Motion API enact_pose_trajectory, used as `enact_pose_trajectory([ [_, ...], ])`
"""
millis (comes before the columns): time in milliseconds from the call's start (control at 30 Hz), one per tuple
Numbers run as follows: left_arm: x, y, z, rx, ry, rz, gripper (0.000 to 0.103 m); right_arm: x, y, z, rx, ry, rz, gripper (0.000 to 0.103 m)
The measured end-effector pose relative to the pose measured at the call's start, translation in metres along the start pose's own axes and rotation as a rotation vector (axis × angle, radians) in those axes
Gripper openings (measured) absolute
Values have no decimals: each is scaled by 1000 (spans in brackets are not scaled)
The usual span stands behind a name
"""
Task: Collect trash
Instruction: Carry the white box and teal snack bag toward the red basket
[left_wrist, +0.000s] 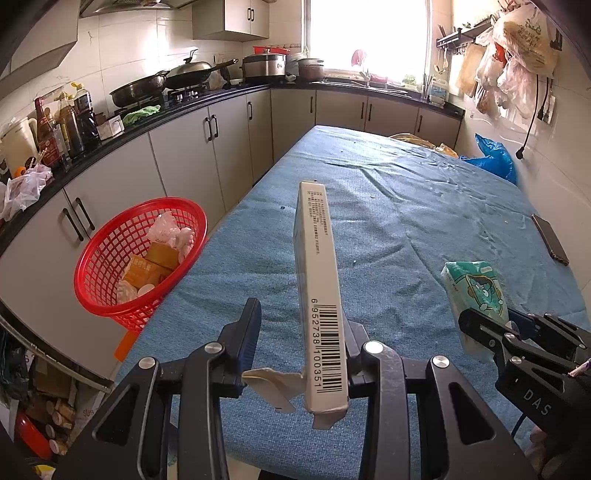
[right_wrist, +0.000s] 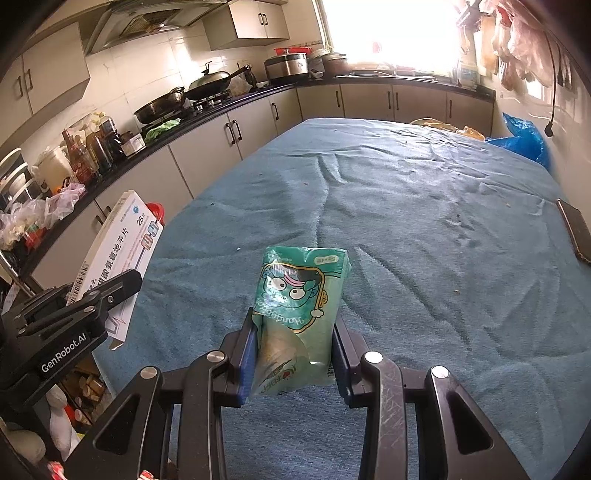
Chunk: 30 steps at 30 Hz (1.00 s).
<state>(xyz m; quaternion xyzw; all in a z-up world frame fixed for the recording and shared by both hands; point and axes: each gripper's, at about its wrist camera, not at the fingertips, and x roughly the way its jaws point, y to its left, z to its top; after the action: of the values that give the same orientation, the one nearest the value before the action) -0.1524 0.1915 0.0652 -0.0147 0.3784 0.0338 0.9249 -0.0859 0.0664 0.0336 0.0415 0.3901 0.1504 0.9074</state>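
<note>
In the left wrist view a long white medicine box (left_wrist: 320, 288) with a barcode stands between the fingers of my left gripper (left_wrist: 301, 332). The jaws stand wide; the box leans on the right finger (left_wrist: 354, 343) with a gap to the left finger (left_wrist: 245, 332). The red mesh basket (left_wrist: 110, 295) with trash hangs off the table's left edge. My right gripper (right_wrist: 295, 350) is shut on a green tissue packet (right_wrist: 299, 306) above the blue cloth. The packet also shows in the left wrist view (left_wrist: 476, 291), the box in the right wrist view (right_wrist: 118, 254).
The table wears a blue cloth (left_wrist: 388, 206). A dark phone (left_wrist: 550, 240) lies at its right edge. A blue plastic bag (left_wrist: 495, 158) sits at the far right corner. The kitchen counter (left_wrist: 147, 122) with pans and bottles runs along the left.
</note>
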Motion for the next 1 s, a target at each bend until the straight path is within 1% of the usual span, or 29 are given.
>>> enact_pose_trajectory([
  [467, -4, 7, -2, -16, -6, -2, 35, 4, 10, 1, -18, 2, 7, 38],
  [1000, -4, 27, -5, -59, -10, -2, 35, 14, 32, 7, -66, 16, 23, 39],
])
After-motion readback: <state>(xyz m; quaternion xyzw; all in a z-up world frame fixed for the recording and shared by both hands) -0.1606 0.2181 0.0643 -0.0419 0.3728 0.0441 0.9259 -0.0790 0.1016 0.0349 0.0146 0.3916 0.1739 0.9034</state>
